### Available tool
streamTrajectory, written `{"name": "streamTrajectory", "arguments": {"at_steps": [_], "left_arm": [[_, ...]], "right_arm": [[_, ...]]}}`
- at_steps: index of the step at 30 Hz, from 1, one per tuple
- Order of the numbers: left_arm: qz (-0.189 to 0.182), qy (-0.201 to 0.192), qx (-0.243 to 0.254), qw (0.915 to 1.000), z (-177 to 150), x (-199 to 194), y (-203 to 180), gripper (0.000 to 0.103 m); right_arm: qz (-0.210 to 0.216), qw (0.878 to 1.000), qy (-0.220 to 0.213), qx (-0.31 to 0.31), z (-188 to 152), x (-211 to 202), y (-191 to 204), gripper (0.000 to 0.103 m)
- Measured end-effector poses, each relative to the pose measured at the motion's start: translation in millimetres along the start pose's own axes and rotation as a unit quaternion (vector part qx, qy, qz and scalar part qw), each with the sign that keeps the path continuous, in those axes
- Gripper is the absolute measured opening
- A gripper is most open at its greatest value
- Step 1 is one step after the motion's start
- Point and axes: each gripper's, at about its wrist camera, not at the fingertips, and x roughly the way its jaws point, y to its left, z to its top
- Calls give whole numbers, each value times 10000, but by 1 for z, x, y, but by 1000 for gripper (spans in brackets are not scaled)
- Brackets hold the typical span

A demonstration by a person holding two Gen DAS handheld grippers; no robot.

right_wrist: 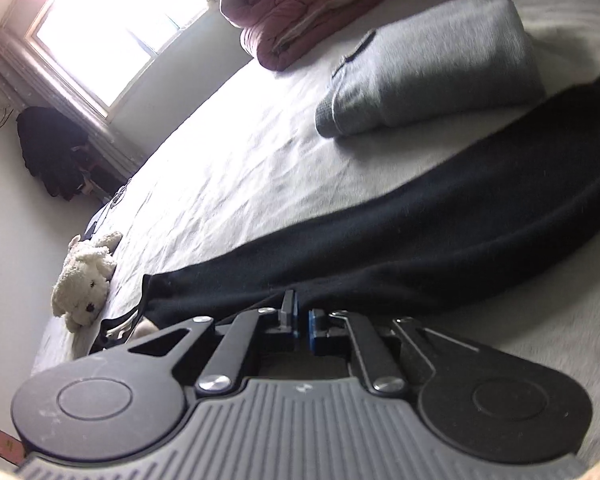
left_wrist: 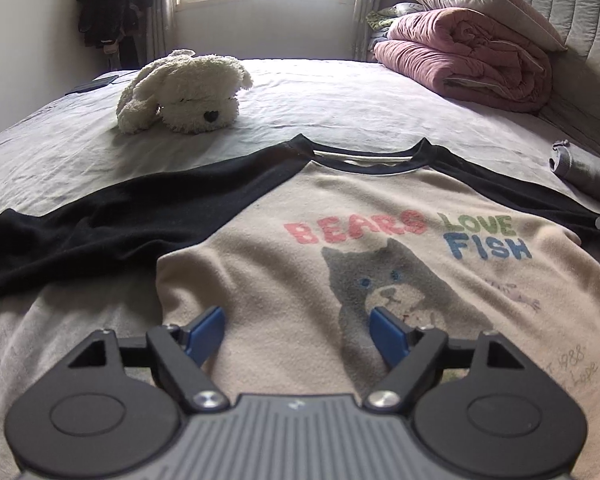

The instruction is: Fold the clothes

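A cream raglan shirt (left_wrist: 284, 280) with black sleeves and a bear print lies face up on the bed. Its left sleeve (left_wrist: 100, 224) stretches out to the left. My left gripper (left_wrist: 298, 318) hovers low over the shirt's lower body, its jaws open wide, with only flat cloth beneath the blue pads (left_wrist: 208, 330). In the right wrist view the other black sleeve (right_wrist: 420, 232) runs across the sheet. My right gripper (right_wrist: 300, 312) is shut at that sleeve's near edge, and the fabric seems pinched between its fingertips.
A folded grey garment (right_wrist: 432, 76) lies beyond the right sleeve, also visible as a grey garment (left_wrist: 588, 172) at the right edge. A white plush dog (left_wrist: 184, 92) sits beyond the collar. A rolled pink quilt (left_wrist: 468, 56) lies by the headboard. Grey sheet (left_wrist: 340, 108) surrounds the shirt.
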Motion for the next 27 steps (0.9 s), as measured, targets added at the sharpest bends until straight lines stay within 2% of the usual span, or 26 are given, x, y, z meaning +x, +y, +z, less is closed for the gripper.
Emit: {"name": "streamTrajectory", "arguments": {"at_steps": [3, 6, 9, 12, 14, 17, 19, 22, 23, 24, 25, 26, 27], "left_arm": [[-84, -12, -104, 9999, 2, 2, 5, 86], [-133, 19, -161, 9998, 5, 2, 12, 85], [-25, 18, -453, 9990, 11, -3, 24, 84], [73, -59, -965, 9953, 15, -7, 42, 77], [348, -139, -1236, 9916, 17, -9, 54, 77], [689, -88, -1697, 9830, 18, -5, 77, 74], [630, -66, -2124, 9751, 17, 1, 93, 68], [460, -189, -2497, 9670, 17, 7, 106, 66], [444, -221, -2503, 9669, 18, 9, 106, 62], [459, -241, -2476, 9675, 19, 10, 105, 61], [482, -270, -2399, 9692, 19, 12, 104, 51], [534, -292, -2272, 9719, 20, 15, 102, 20], [674, -301, -2122, 9744, 21, 17, 99, 4]], "right_arm": [[-146, 9993, -261, -204, 9, 8, 3, 6], [-32, 9997, -134, -213, 6, 16, 0, 8], [166, 9998, 53, 30, 3, 11, -5, 18], [470, 9979, 260, 367, -2, 1, -10, 46], [690, 9953, 460, 508, -7, -1, -8, 47], [868, 9922, 795, 400, -19, 4, 4, 48], [901, 9920, 858, 193, -25, 7, 12, 48], [1039, 9906, 881, 110, -28, 13, 18, 48], [1118, 9894, 918, 121, -29, 15, 20, 45], [1171, 9881, 995, 89, -30, 19, 22, 30], [1090, 9884, 1059, -4, -31, 21, 24, 13], [971, 9903, 980, -144, -32, 21, 27, 12], [854, 9929, 794, -248, -31, 17, 29, 12]]}}
